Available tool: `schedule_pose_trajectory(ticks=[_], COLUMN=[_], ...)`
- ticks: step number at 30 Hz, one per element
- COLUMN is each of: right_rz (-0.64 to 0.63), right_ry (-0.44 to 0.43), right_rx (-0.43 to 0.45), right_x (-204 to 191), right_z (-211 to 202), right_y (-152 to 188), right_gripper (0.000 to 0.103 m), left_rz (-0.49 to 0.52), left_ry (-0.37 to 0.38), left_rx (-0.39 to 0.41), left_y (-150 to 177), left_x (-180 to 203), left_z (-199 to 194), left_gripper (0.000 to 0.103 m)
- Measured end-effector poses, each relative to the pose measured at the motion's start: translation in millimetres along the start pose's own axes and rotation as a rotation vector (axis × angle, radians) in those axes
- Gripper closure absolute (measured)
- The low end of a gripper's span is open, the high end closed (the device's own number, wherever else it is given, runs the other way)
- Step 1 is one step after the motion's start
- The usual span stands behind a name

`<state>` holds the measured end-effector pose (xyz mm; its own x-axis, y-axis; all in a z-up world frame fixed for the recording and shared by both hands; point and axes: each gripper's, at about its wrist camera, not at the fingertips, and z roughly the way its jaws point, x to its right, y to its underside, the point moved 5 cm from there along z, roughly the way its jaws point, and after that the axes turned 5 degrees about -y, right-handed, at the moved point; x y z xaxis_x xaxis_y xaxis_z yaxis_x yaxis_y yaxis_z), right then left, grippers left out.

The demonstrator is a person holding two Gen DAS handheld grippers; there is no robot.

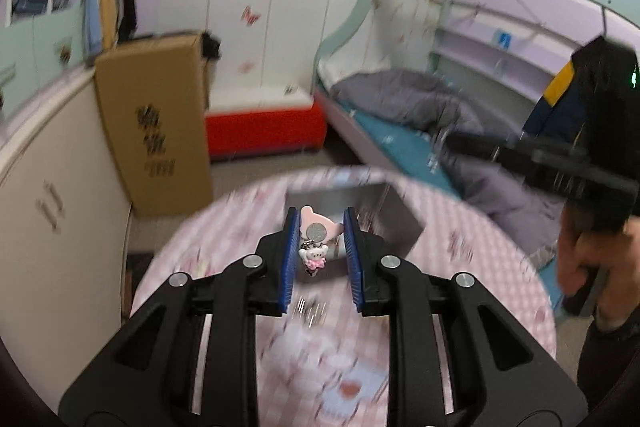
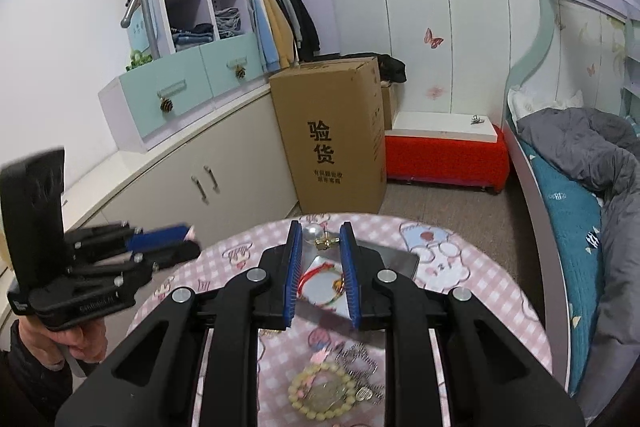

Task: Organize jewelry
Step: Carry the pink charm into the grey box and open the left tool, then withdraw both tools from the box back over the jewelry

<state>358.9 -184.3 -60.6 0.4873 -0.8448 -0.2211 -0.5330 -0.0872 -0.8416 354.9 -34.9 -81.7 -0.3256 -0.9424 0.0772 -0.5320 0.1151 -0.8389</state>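
Two grippers are in play. The left gripper [image 1: 320,247] has its fingers spread apart, yet a pink charm [image 1: 316,239] sits between the blue pads; whether it is pinched or caught on one pad I cannot tell. The charm hangs long axis up and down: a pink bear-shaped top, a silver disc below it, then a small white and pink figure at the bottom. Behind it stands one grey box [image 1: 360,211] on the round table [image 1: 480,267] with its pink checked cloth; this view is smeared with motion blur, so the box's inside is unclear.

The right gripper [image 2: 320,271] is spread open and holds nothing, above the same table. Between its fingers lie one red cord bracelet [image 2: 320,273] on a flat grey tray [image 2: 396,257], and beyond it one pearl piece [image 2: 310,233] with a gold fitting. Nearer the camera lie one pale bead bracelet [image 2: 320,393] and a tangle of silver chain [image 2: 358,361], partly hidden by the gripper's frame.
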Motion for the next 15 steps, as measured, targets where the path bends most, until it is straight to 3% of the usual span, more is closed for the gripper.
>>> schedule_pose_trajectory(ticks=[5, 12, 13, 14, 15], right_rz=[0.037, 0.124, 0.140, 0.162, 0.176], right_ry=[-0.002, 0.018, 0.023, 0.031, 0.038], right_rx=[-0.023, -0.115, -0.126, -0.131, -0.131], right_x=[14.1, 41.9, 46.0, 51.5, 54.3], right_z=[16.8, 57.2, 60.7, 62.9, 63.1], right_y=[-5.3, 9.5, 11.9, 14.8, 15.3], right_gripper=[0.085, 0.084, 0.076, 0.068, 0.047], left_rz=[-0.034, -0.054, -0.051, -0.056, -0.069], left_ry=[0.032, 0.024, 0.010, -0.012, -0.035], left_rx=[-0.024, -0.108, -0.120, -0.124, -0.103], left_y=[-23.2, -22.5, -21.4, -20.6, -21.0], left_x=[5.0, 6.6, 6.8, 4.7, 1.7], left_z=[36.5, 87.2, 90.7, 92.7, 90.6], left_gripper=[0.081, 0.079, 0.061, 0.023, 0.009])
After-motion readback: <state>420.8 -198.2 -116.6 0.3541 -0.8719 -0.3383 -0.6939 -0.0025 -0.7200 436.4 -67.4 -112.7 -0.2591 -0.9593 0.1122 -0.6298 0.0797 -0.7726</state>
